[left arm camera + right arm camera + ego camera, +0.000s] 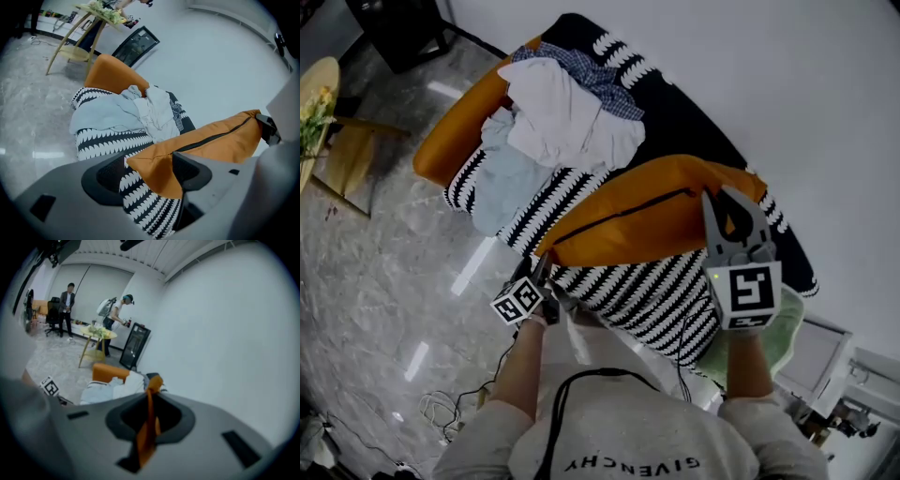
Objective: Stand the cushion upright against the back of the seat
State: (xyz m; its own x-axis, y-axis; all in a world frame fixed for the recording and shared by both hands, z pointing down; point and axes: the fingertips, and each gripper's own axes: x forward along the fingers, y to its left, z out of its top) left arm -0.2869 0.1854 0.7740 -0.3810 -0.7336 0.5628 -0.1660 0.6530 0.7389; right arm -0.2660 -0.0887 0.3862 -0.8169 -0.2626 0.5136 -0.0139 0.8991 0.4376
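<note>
Pinching one end of the orange cushion [647, 220] between closed jaws, the right gripper [733, 225] holds it on edge along the black-and-white sofa [619, 291], near the white wall [787, 84]. The left gripper [551, 272] stands with jaws wide apart, the cushion's other corner between them. Crumpled clothes [572, 117] lie farther along the seat.

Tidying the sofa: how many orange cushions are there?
2: near cushion, held by the right gripper; far cushion at the sofa's end, beside clothes that may hide more.
</note>
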